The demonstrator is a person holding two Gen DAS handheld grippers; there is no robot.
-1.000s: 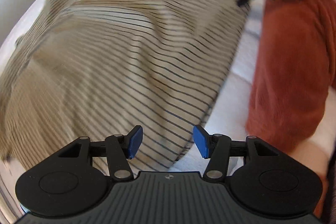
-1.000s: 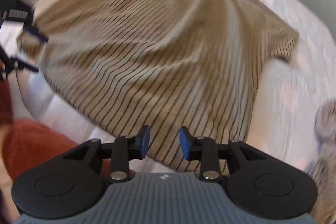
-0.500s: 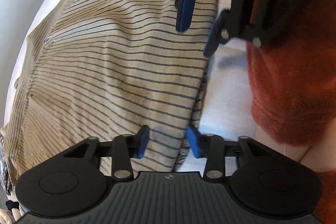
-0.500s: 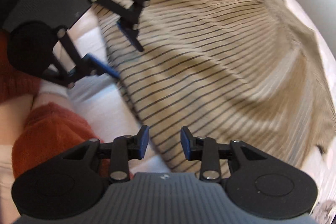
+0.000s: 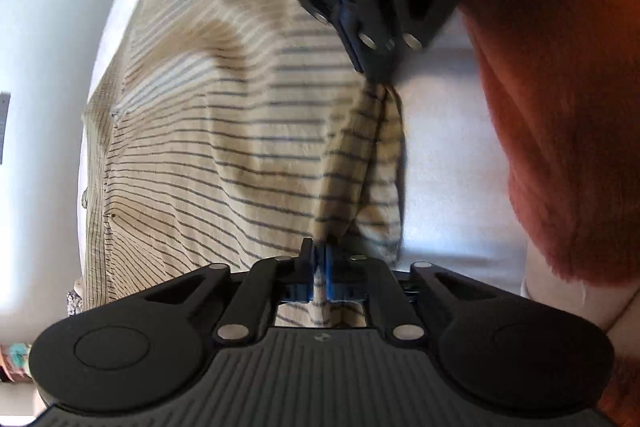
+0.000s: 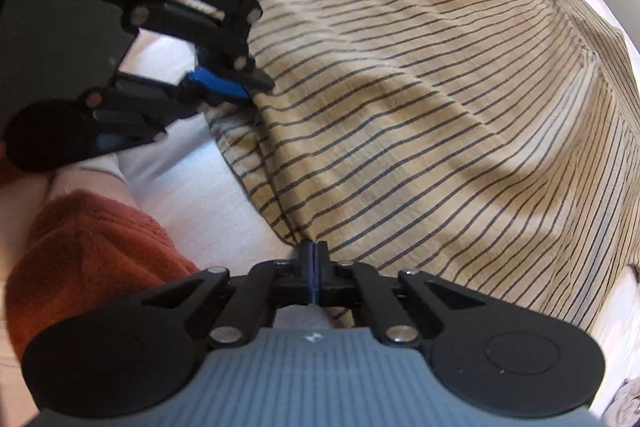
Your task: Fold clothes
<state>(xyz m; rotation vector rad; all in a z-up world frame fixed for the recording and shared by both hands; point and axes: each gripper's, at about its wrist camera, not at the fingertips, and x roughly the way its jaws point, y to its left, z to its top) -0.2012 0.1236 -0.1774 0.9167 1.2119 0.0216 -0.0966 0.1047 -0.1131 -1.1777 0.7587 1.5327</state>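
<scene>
Both grippers, left [image 5: 319, 269] and right [image 6: 314, 273], have jaws clamped on the shirt [image 6: 420, 115] hem; thin pinches may slip on lifting.

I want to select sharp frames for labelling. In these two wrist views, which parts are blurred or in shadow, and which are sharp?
Left wrist view: the right gripper at the top is motion-blurred and dark; the striped shirt is soft in its upper part, sharper near the left gripper. Right wrist view: stripes are sharp in the middle, a broad shadow crosses the cloth, and the fisheye bends the stripes at the edges.
</scene>
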